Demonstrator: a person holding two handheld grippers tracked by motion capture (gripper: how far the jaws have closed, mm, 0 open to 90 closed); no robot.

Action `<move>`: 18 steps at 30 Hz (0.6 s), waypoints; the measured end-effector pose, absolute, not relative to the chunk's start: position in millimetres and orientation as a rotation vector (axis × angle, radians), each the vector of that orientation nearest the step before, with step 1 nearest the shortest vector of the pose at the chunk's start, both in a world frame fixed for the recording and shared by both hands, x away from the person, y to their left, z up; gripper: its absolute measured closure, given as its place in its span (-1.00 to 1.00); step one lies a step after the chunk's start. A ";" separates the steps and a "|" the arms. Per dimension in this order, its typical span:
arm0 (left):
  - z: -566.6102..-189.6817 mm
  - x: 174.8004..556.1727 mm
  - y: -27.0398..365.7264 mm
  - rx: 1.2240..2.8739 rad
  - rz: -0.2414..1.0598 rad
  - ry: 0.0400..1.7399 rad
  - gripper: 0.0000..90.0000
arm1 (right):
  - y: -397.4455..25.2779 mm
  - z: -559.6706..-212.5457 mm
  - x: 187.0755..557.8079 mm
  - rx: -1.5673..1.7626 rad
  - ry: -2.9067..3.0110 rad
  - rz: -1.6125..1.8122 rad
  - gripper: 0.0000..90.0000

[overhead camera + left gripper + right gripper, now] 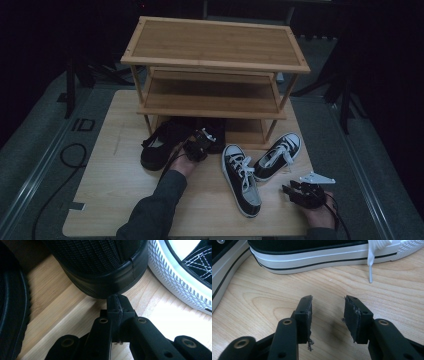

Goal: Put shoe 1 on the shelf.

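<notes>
Two black shoes lie at the foot of the bamboo shoe rack: one out in front, the other partly under the lowest shelf. My left gripper is shut with nothing between its jaws, and its tips touch that second shoe's rounded end. Two black-and-white sneakers lie to the right, one pointing toward me and one angled away. My right gripper stands open just above the table, short of a sneaker's white sole.
The rack stands at the back of the wooden table with its top and middle shelves bare. A white lace end hangs down to the table. A cable loops on the floor at the left.
</notes>
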State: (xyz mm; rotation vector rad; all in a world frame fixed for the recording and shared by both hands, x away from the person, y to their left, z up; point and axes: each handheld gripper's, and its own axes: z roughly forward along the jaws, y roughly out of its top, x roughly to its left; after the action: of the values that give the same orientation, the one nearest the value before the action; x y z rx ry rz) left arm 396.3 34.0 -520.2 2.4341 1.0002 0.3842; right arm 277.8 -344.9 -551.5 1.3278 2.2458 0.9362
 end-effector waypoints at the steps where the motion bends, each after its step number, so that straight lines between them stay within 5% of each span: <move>1: -520.4 396.5 34.6 2.433 0.379 1.000 0.99 | -344.8 -551.4 277.7 1.327 2.246 0.935 0.28; 18: -511.0 360.9 77.5 2.464 0.359 0.973 1.00 | -345.1 -551.5 277.3 1.330 2.245 0.936 0.28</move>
State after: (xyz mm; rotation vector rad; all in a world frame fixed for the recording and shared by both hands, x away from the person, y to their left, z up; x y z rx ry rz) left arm 360.9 77.5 -511.0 2.4637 0.9730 0.3589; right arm 277.3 -345.1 -551.5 1.3299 2.2445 0.9363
